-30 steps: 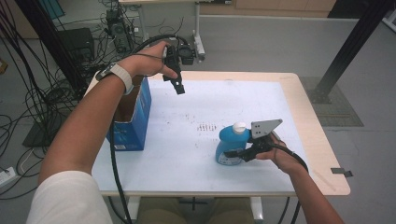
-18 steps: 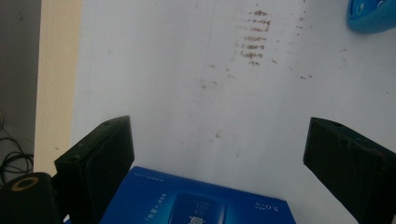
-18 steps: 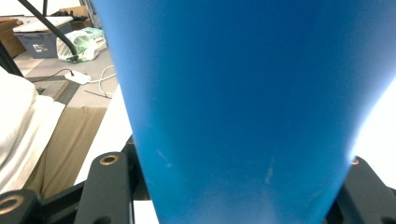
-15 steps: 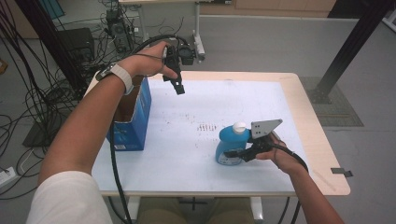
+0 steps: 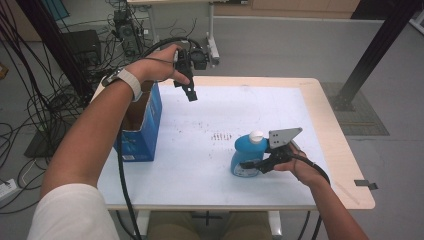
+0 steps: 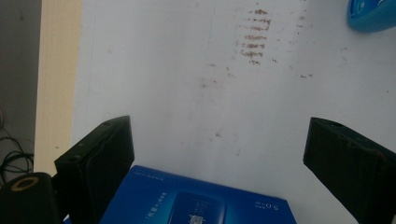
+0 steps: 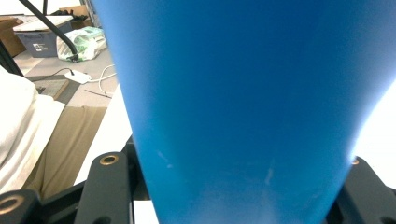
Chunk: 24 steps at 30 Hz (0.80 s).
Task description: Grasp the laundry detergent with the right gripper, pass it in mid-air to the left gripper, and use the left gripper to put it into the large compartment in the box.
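Nothing moves: right gripper (image 5: pixel 251 165) stays clamped on the bottle (image 5: pixel 247 155).
Left gripper (image 5: pixel 189 94) hangs open above the box (image 5: pixel 148 127); transfer not begun.

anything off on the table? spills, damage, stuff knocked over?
Only one oddity: brown speckled marks stain the white table top, between the blue box and the blue bottle. Whether stain or scuffing, I cannot tell. The bottle stands upright in the right gripper; the box is upright too.
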Each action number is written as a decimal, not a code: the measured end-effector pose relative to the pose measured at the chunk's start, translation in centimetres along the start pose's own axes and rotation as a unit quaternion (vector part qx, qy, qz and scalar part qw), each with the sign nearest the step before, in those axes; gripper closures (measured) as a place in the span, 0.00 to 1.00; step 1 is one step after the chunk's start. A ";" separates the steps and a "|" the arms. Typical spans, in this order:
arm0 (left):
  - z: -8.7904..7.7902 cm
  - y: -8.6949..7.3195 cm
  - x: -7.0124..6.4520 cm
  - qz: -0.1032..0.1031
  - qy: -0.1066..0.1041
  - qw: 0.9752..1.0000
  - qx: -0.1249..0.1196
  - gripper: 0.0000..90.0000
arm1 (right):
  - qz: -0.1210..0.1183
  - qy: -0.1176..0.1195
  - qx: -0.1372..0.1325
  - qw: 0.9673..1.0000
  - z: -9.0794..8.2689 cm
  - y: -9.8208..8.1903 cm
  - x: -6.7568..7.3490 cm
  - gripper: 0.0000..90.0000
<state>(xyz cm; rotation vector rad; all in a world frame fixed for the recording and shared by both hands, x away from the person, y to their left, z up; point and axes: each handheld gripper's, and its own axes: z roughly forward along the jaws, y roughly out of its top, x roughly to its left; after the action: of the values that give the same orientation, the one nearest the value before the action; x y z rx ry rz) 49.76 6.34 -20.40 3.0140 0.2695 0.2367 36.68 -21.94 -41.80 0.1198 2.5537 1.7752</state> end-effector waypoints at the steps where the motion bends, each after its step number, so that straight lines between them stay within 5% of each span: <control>1: 0.0 0.0 0.0 0.000 0.000 1.000 0.000 0.10 | 0.000 0.001 0.000 1.000 0.0 0.0 0.0 0.47; 24: 0.0 -0.2 -0.2 0.000 0.001 1.000 0.000 0.10 | 0.004 0.000 0.001 1.000 0.0 0.0 0.0 0.47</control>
<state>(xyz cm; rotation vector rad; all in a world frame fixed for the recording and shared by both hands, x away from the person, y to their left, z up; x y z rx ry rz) 49.58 6.46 -20.41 3.0129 0.2698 0.2405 36.72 -21.96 -41.80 0.1286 2.5587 1.7761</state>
